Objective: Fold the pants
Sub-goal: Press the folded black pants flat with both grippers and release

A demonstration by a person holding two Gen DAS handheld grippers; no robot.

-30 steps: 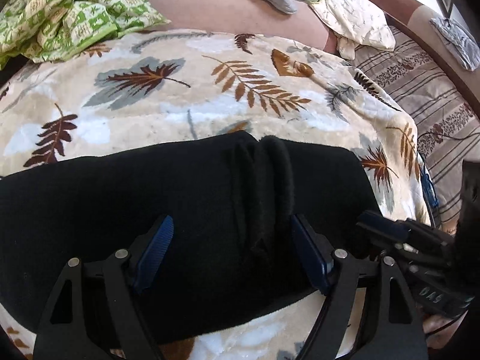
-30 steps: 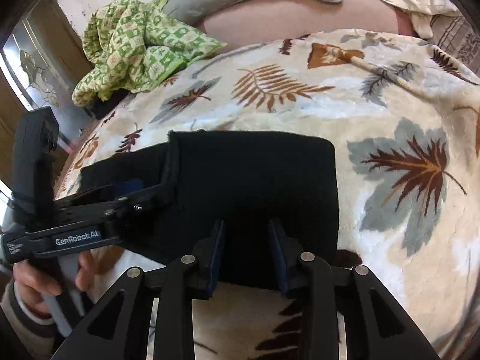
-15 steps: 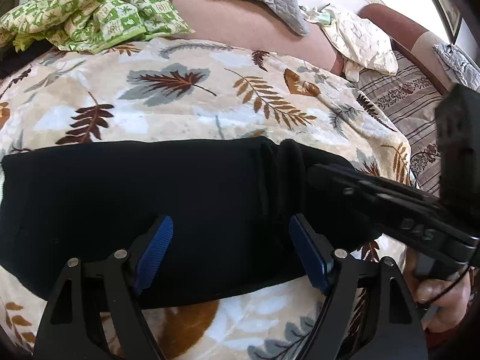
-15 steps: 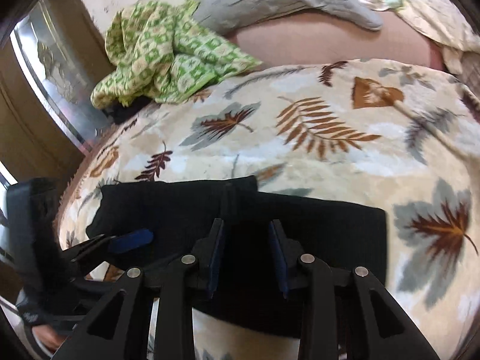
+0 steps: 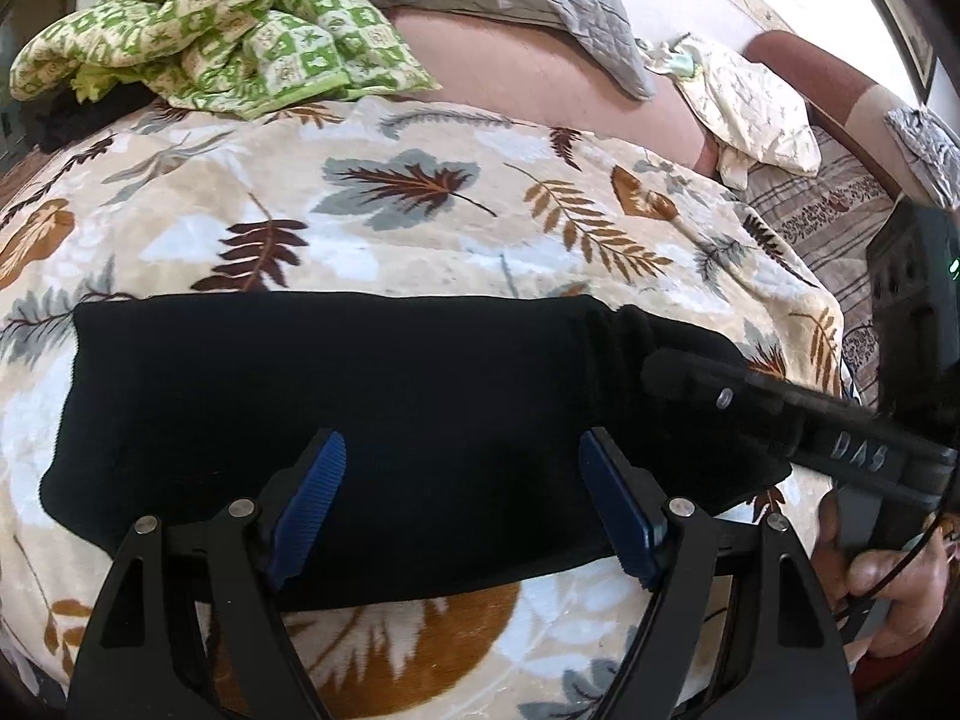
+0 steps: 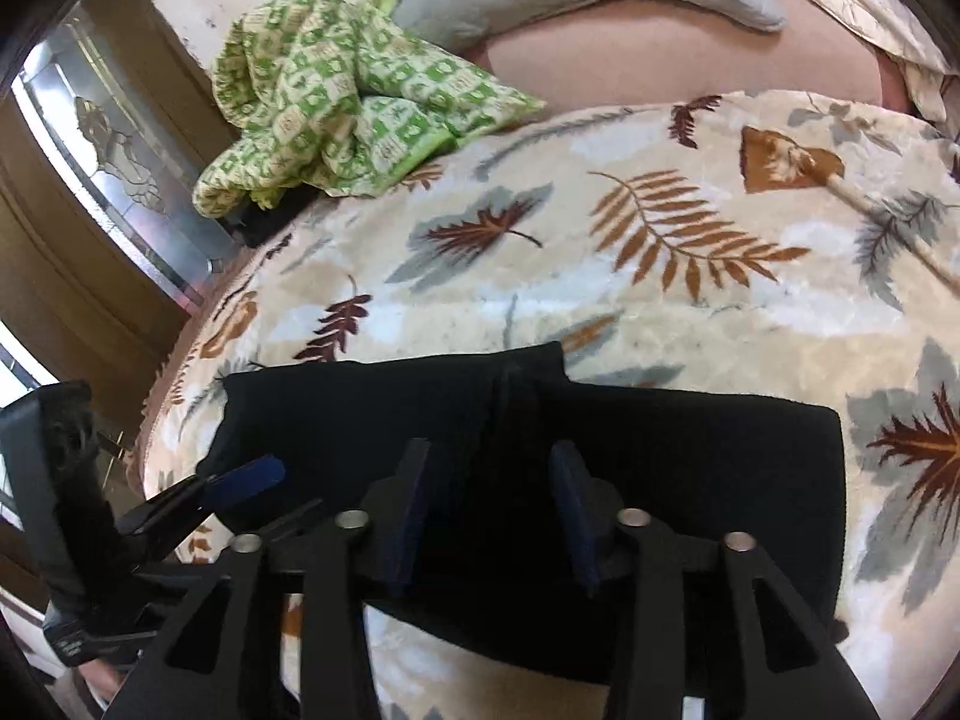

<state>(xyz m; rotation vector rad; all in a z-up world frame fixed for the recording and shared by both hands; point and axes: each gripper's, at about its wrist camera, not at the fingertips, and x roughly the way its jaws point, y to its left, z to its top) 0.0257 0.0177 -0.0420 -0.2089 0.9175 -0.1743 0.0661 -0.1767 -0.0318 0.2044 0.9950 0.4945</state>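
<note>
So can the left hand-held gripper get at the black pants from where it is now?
Probably yes. The left hand-held gripper hovers open right over the pants, which lie flat on the leaf-print blanket. Nothing lies between them; the right hand-held gripper works further along.

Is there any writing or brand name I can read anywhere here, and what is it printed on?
"DAS": raised letters on the side of the right gripper, seen from the left wrist camera.
A small white label low on the left gripper body, in the right wrist view: too blurred to read.
The green checked cloth carries tiny square motifs, not readable words.
Nothing is written on the black pants or the leaf blanket.
</note>
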